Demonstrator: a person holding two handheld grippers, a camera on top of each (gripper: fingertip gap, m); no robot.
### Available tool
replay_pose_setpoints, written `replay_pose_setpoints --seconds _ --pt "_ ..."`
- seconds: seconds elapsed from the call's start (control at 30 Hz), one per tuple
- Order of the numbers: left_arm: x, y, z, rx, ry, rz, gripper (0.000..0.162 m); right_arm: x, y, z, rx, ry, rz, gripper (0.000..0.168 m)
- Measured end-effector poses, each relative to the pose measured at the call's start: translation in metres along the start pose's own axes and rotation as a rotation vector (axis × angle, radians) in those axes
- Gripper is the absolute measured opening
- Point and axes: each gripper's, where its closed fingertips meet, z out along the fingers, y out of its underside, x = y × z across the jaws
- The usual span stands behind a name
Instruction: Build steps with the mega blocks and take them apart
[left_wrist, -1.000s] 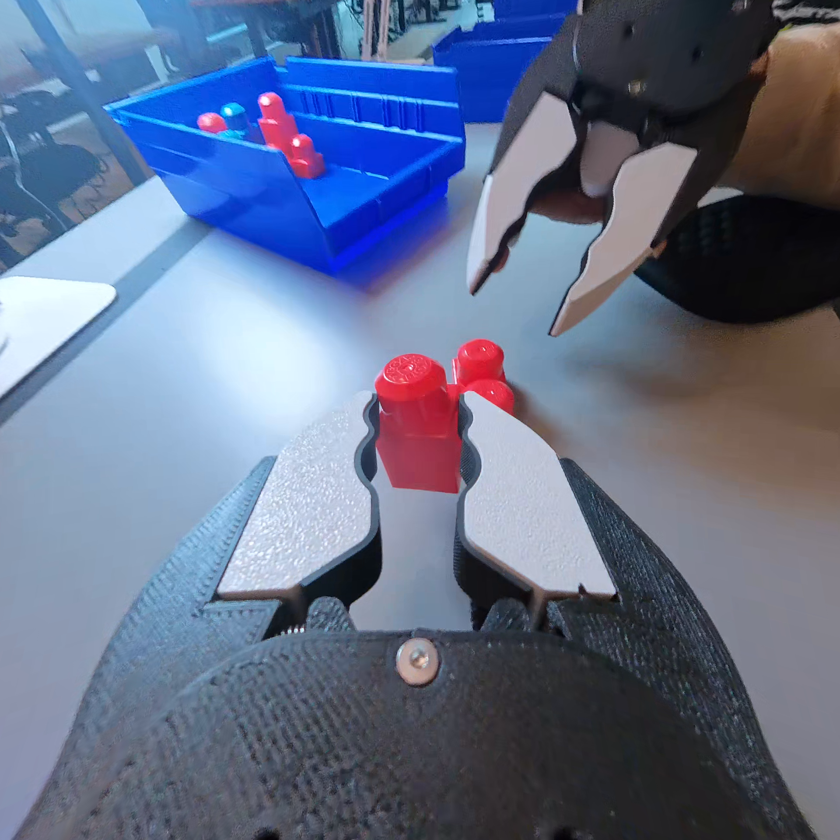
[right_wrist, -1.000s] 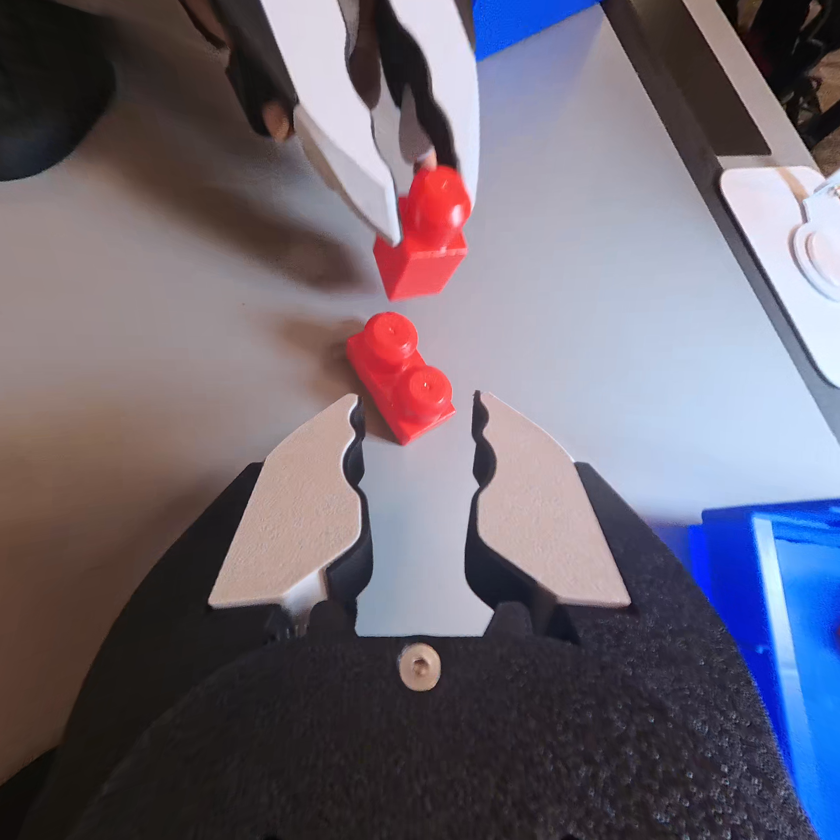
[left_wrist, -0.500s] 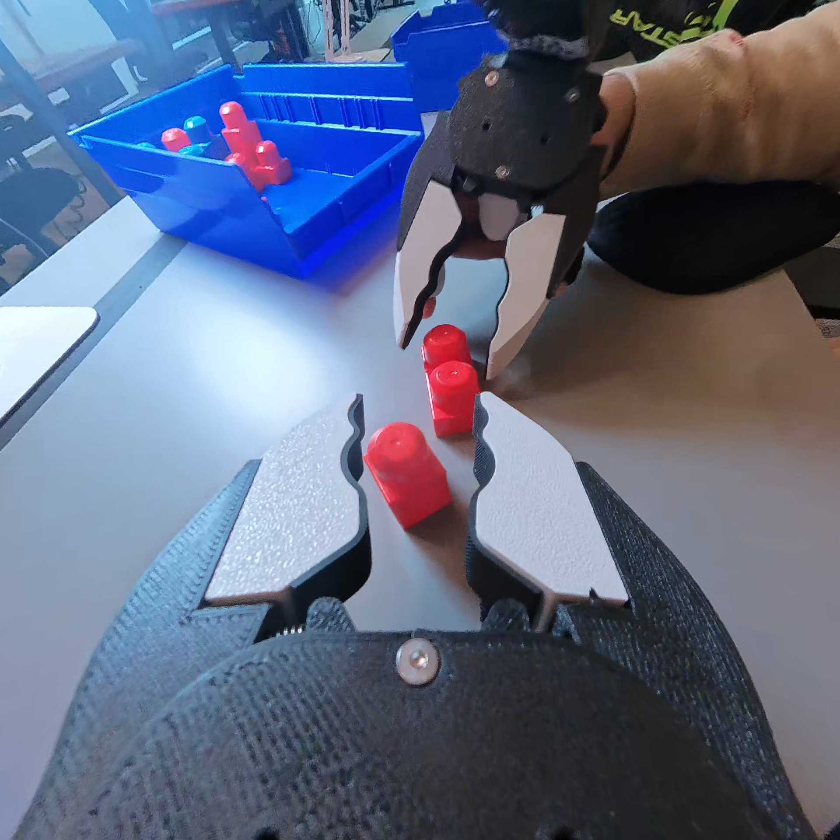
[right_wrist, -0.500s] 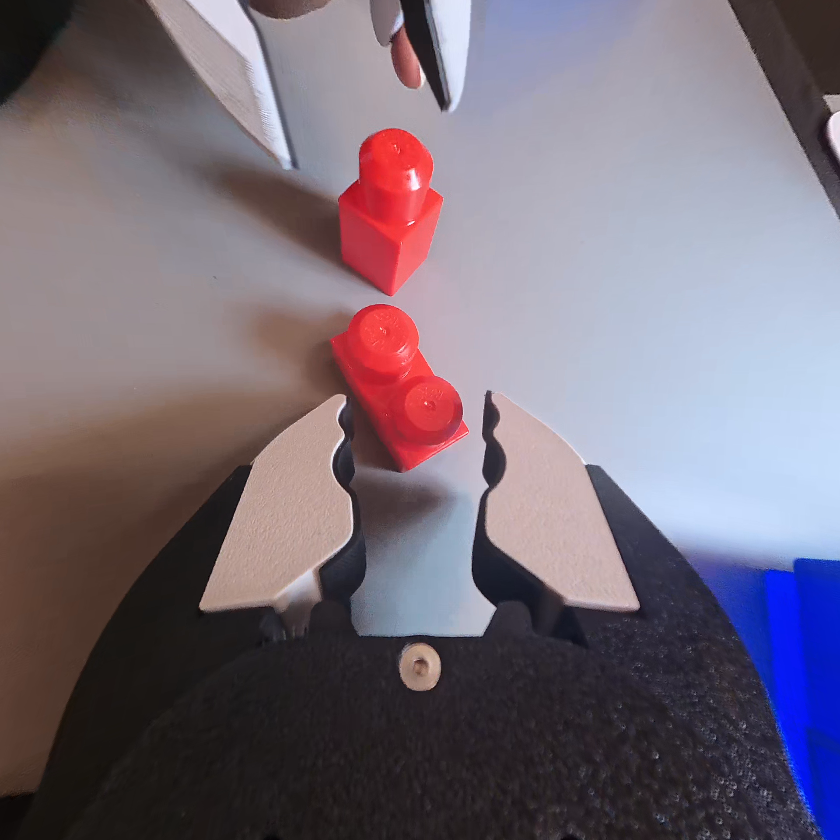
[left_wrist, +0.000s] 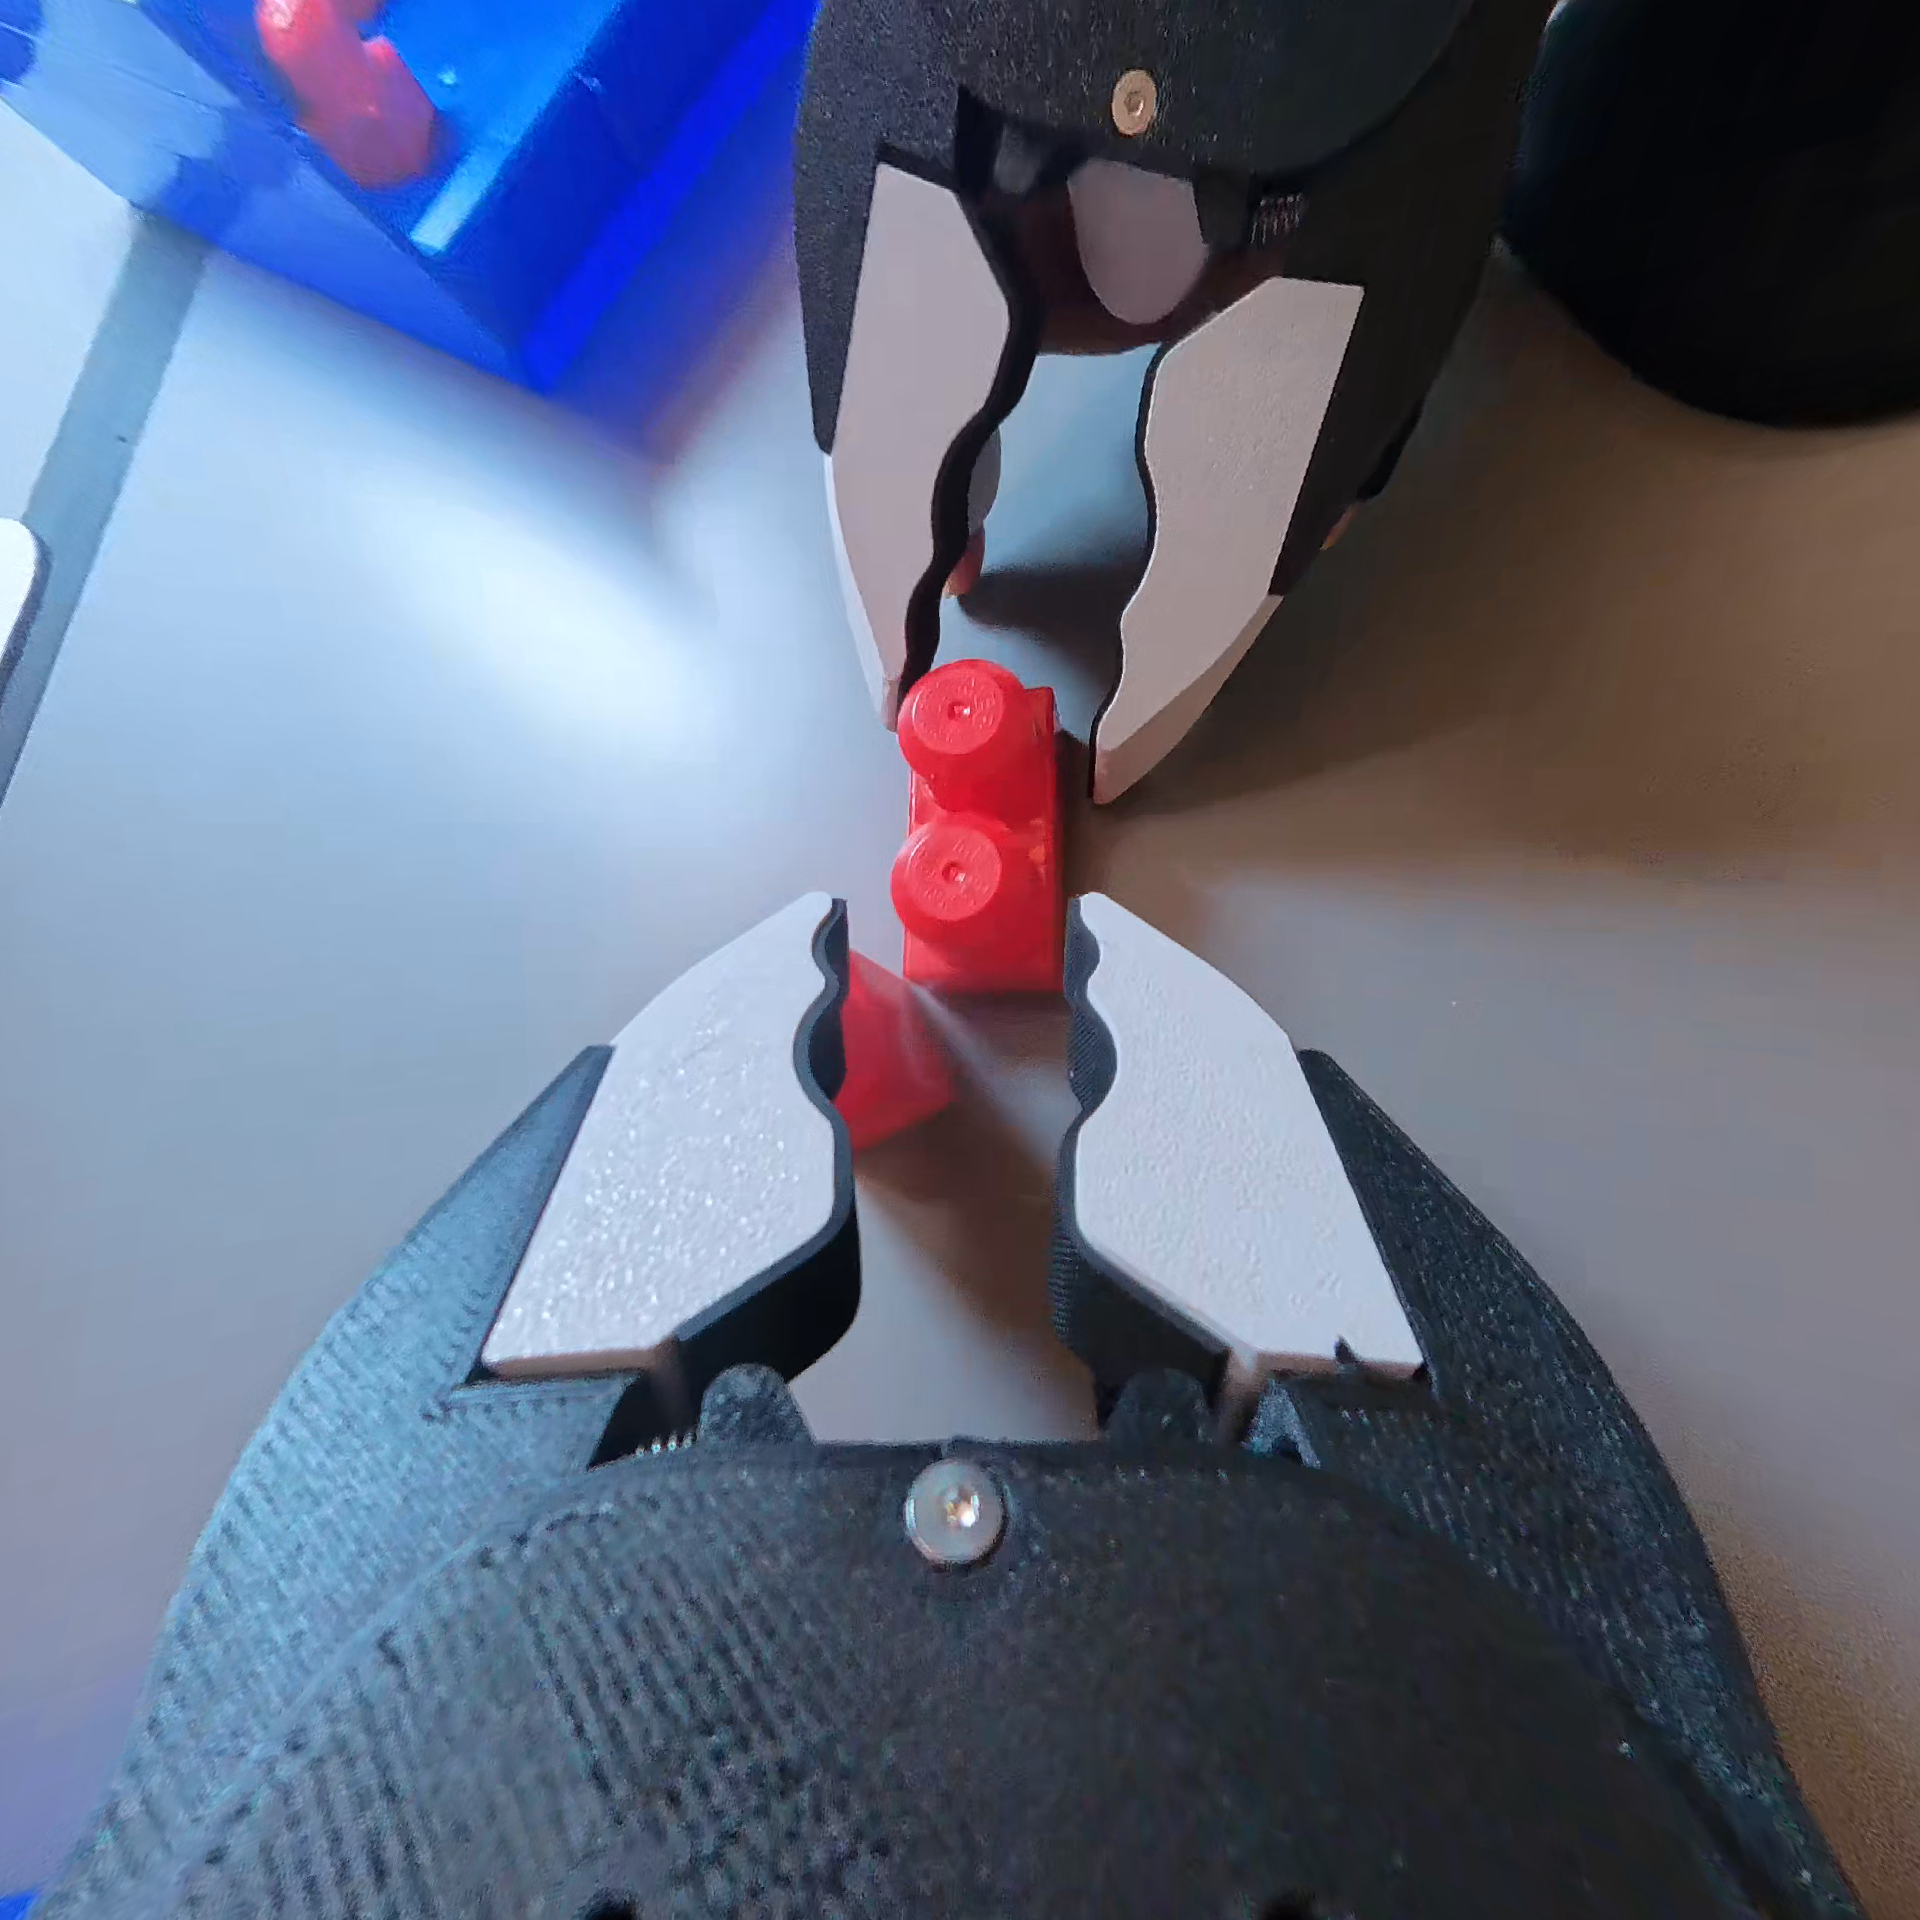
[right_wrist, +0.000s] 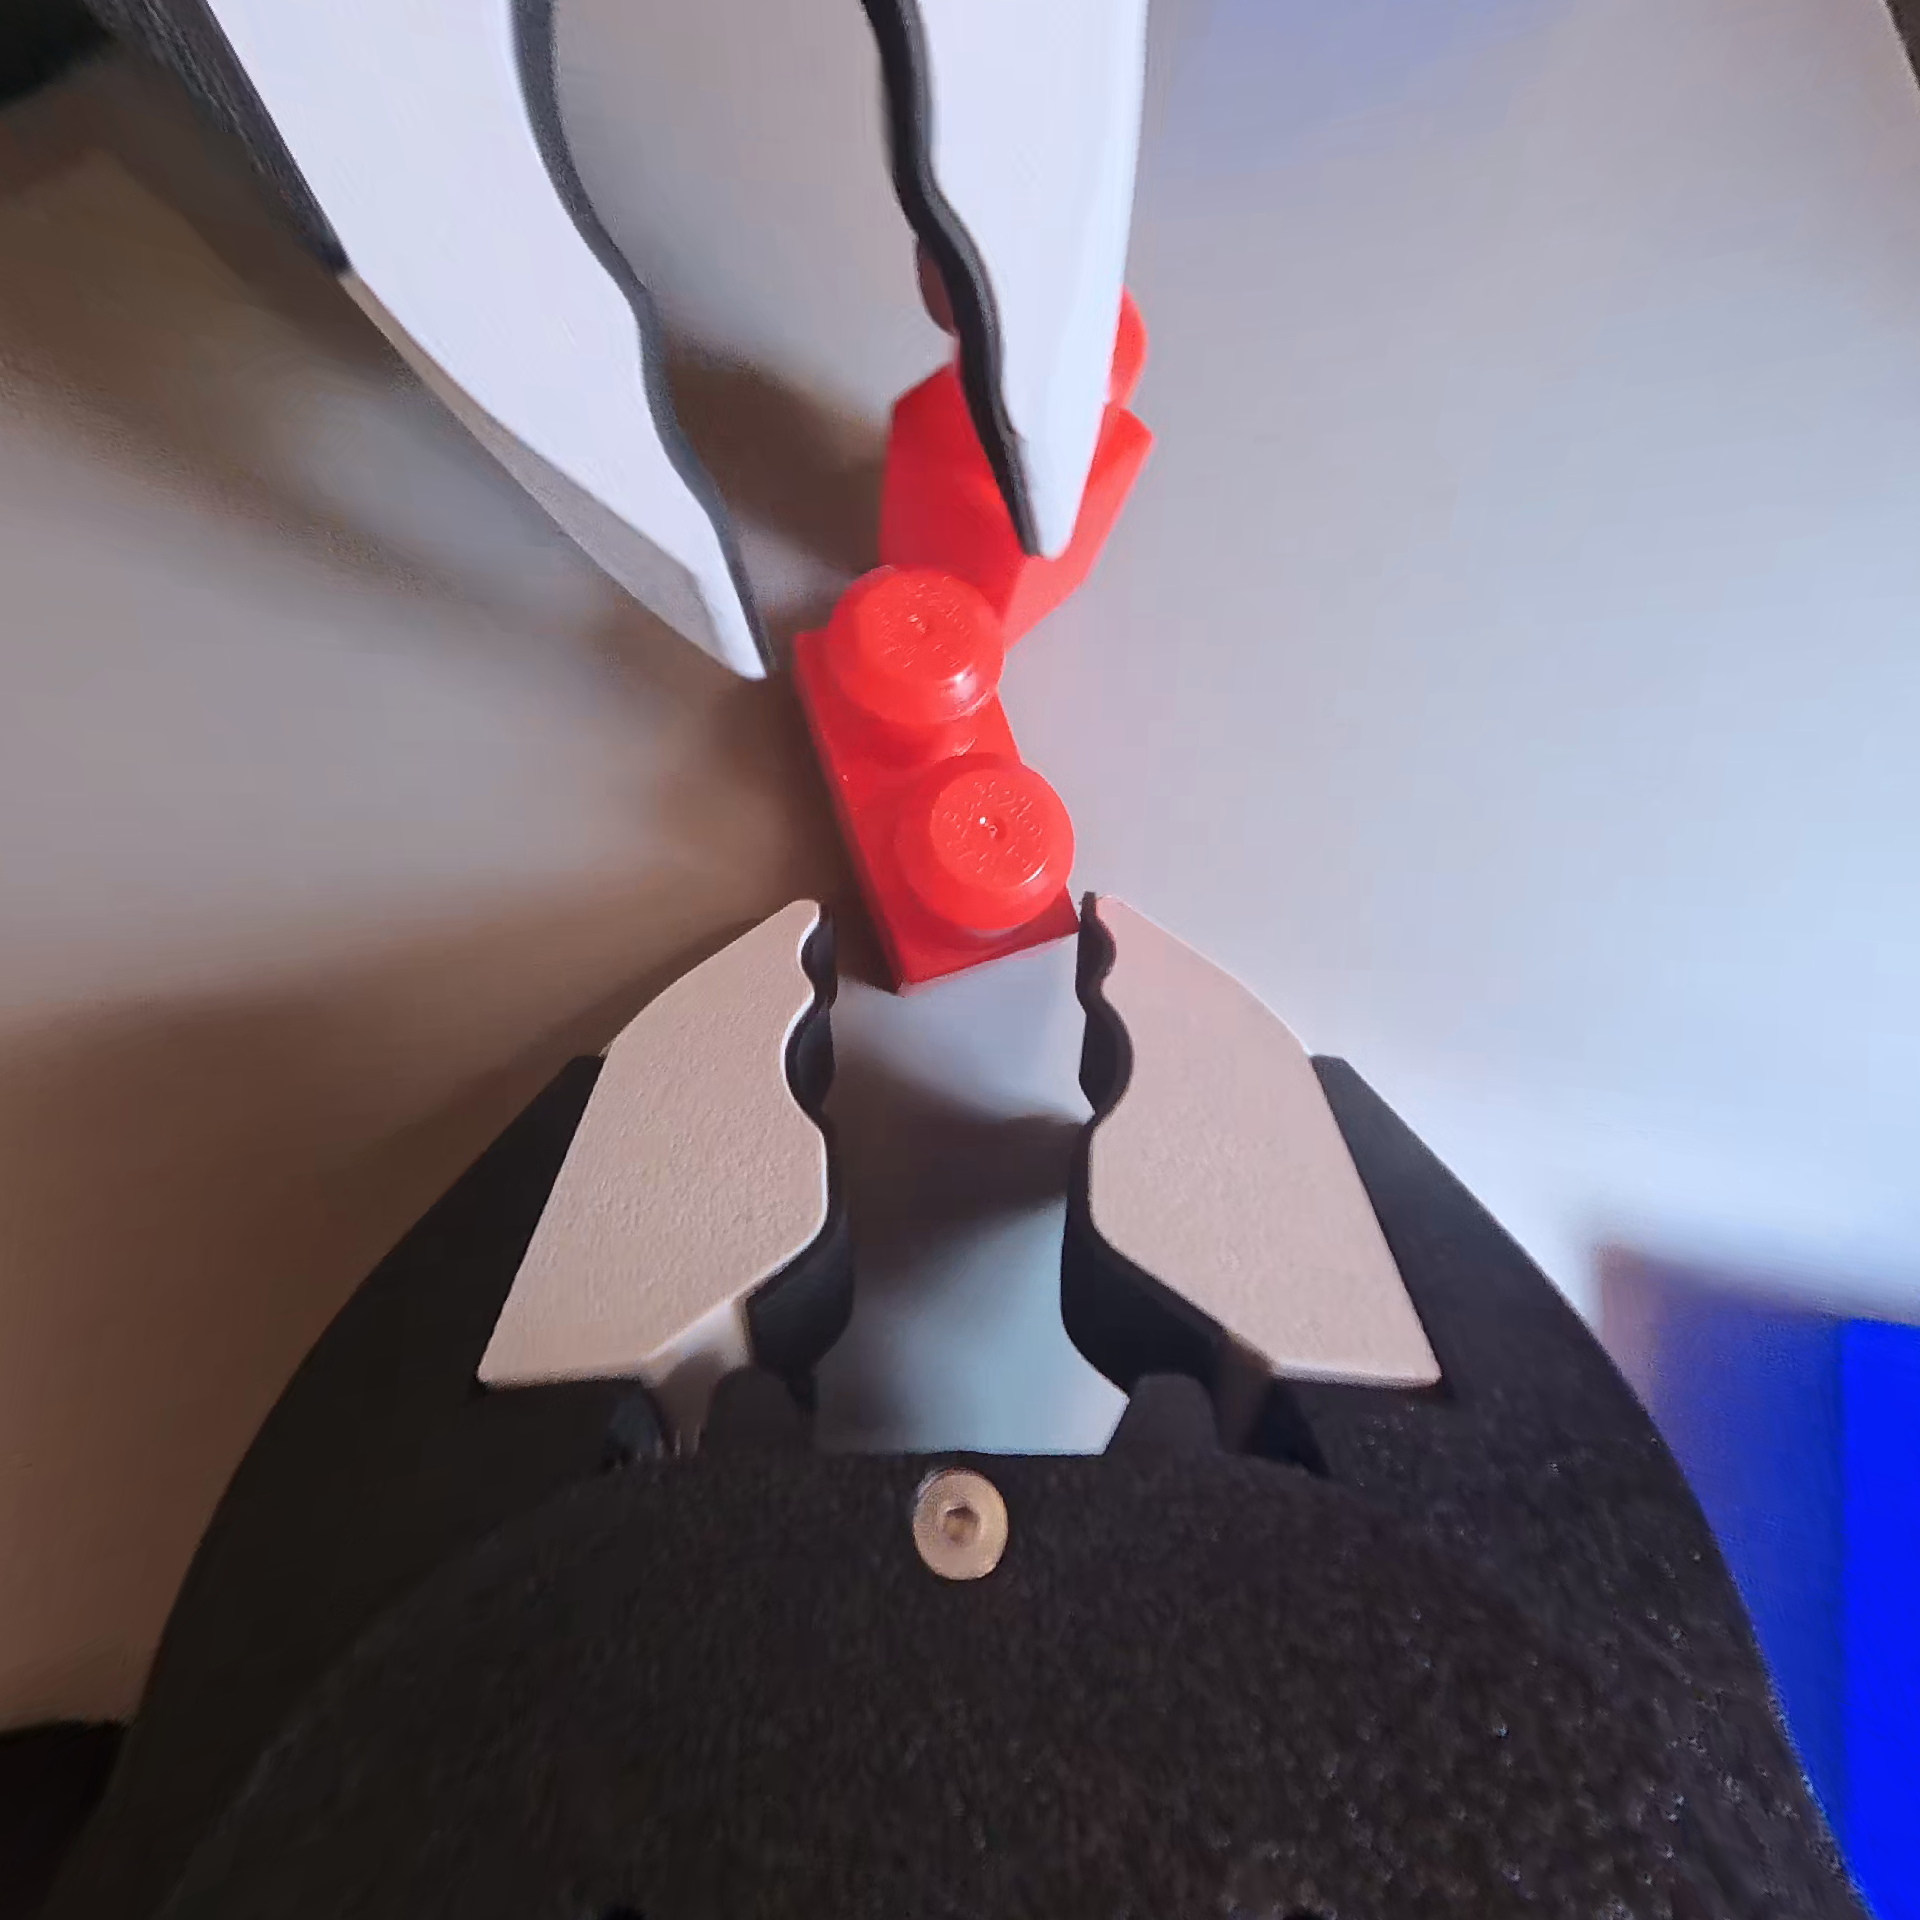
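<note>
On the grey table (left_wrist: 364, 727), the two-stud red block (left_wrist: 977, 862) lay flat between both grippers. I held the right gripper (right_wrist: 951, 914) spread at its six o'clock end and the left gripper (left_wrist: 956, 914) spread opposite; the single-stud block (left_wrist: 888, 1060) leaned under my left finger. A good grasp, I judged, needed squaring first.

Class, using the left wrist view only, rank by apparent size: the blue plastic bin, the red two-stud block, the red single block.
1. Blue plastic bin, though cropped.
2. Red two-stud block.
3. Red single block, half hidden behind a gripper finger, so unsure.
</note>
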Motion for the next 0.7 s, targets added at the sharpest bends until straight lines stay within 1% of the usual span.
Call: replay_pose_setpoints --seconds 0.1,0.2,0.27,0.33,0.37,0.43,0.5,0.6,0.7 --pt "0.010 0.004 0.006 -0.083 0.038 0.010 0.039 -0.013 -0.004 0.000 0.015 -0.040 -0.029 0.045" --pt "0.019 0.022 0.019 -0.182 0.068 0.047 0.038 -0.025 -0.008 -0.001 0.039 -0.077 -0.059 0.046" --pt "0.026 0.021 0.020 -0.161 0.120 0.038 0.036 -0.026 -0.006 -0.002 0.036 -0.078 -0.065 0.046" --pt "0.024 0.019 0.019 -0.133 0.113 0.062 0.036 -0.025 -0.006 -0.004 0.053 -0.083 -0.047 0.046" --pt "0.025 0.016 0.016 -0.098 0.134 0.061 0.036 -0.024 -0.007 -0.006 0.074 -0.090 -0.028 0.046" --pt "0.023 0.001 0.007 0.043 0.175 -0.014 0.035 -0.023 -0.014 -0.012 0.145 -0.108 0.016 0.047" --pt "0.016 -0.021 -0.010 0.254 0.224 -0.103 0.035 -0.022 -0.030 -0.022 0.262 -0.130 0.063 0.048" --pt "0.007 -0.054 -0.045 0.557 0.314 -0.245 0.035 -0.018 -0.065 -0.047 0.495 -0.136 0.124 0.049" --pt "0.006 -0.072 -0.065 0.745 0.348 -0.280 0.035 -0.019 -0.099 -0.075 0.732 -0.155 0.198 0.050"
